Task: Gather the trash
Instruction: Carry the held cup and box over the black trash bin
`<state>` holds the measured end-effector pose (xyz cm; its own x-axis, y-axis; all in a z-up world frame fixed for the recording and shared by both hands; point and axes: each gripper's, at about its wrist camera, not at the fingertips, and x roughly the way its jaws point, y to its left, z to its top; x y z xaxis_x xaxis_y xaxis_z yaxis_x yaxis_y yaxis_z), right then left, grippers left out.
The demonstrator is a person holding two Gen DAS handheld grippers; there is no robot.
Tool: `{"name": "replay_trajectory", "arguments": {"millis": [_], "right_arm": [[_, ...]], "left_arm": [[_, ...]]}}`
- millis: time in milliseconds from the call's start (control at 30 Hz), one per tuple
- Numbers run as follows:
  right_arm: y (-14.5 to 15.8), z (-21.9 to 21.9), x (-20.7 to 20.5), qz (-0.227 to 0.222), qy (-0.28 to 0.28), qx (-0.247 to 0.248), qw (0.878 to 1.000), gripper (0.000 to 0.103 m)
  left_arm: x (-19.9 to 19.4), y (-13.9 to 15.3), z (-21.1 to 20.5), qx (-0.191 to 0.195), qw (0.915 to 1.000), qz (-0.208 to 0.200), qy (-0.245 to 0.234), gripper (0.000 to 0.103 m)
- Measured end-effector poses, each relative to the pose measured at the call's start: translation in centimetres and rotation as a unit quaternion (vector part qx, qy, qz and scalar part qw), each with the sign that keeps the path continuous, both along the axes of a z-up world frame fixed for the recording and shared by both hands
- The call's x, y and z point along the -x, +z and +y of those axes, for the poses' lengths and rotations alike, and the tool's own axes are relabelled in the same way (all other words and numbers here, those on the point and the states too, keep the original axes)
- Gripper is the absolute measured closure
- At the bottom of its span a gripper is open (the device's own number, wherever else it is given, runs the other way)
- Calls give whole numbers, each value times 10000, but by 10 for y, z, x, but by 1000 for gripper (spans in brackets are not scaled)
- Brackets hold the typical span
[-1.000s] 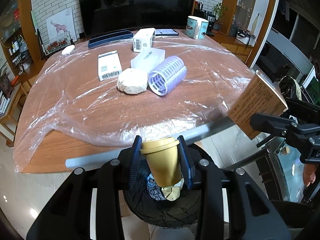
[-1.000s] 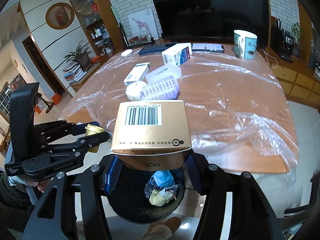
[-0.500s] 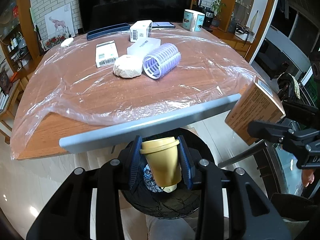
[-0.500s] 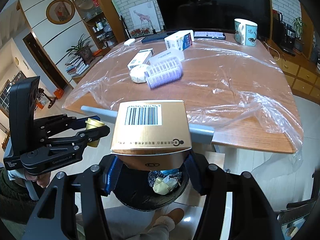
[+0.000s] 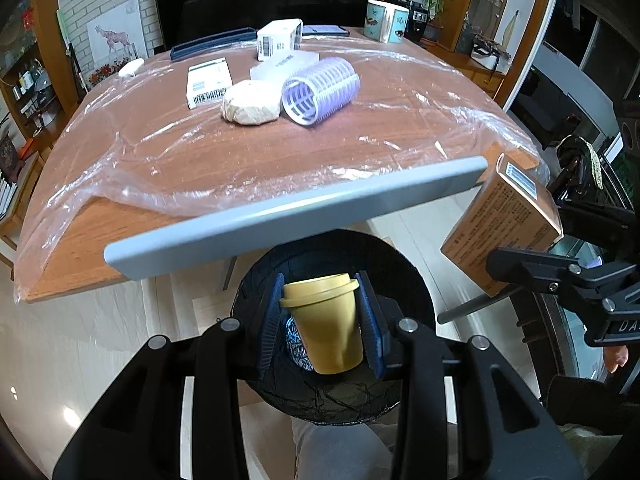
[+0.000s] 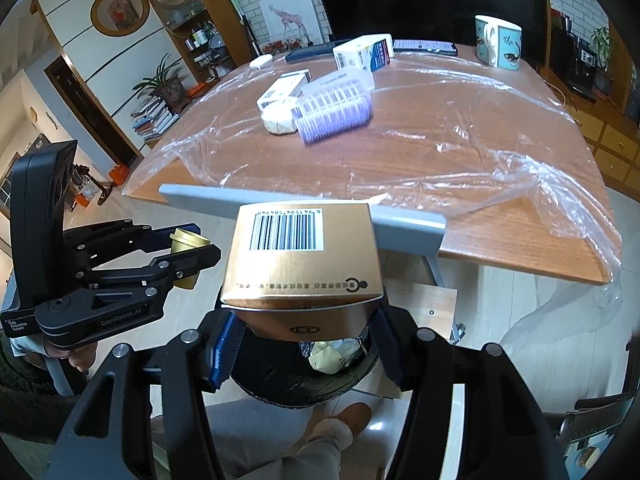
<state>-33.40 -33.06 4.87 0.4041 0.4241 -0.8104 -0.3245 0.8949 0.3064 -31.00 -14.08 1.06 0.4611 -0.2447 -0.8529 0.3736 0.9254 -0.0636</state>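
My left gripper [image 5: 320, 320] is shut on a small yellow paper cup [image 5: 324, 324] and holds it right above the black trash bin [image 5: 404, 264] on the floor below the table edge. My right gripper [image 6: 304, 344] is shut on a golden-brown carton with a barcode [image 6: 302, 256], also above the bin [image 6: 280, 376], which holds crumpled foil and paper. The carton also shows in the left wrist view [image 5: 504, 228], and the left gripper with the cup shows in the right wrist view [image 6: 188, 244].
On the plastic-covered wooden table [image 5: 248, 160] lie a purple hair roller [image 5: 318, 92], a wrapped white lump [image 5: 250, 104], several white boxes [image 5: 208, 82] and a mug [image 5: 386, 20]. A grey bar [image 5: 296, 216] runs along the table's front edge. A person's leg and slipper [image 6: 344, 424] are below.
Both grippers have drawn back from the table and lowered, so the table edge sits farther off and the bin's opening lies more fully under the cup and carton. Both grips unchanged.
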Motion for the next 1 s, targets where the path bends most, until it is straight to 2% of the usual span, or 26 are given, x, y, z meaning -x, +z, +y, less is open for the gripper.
{"name": "replay_trajectory", "arguments": {"millis": [1000], "right_arm": [[-56,36,4,696,387,344,9962,46]], "left_arm": [[3,-46,3,-246,9984,510,-38,65]]}}
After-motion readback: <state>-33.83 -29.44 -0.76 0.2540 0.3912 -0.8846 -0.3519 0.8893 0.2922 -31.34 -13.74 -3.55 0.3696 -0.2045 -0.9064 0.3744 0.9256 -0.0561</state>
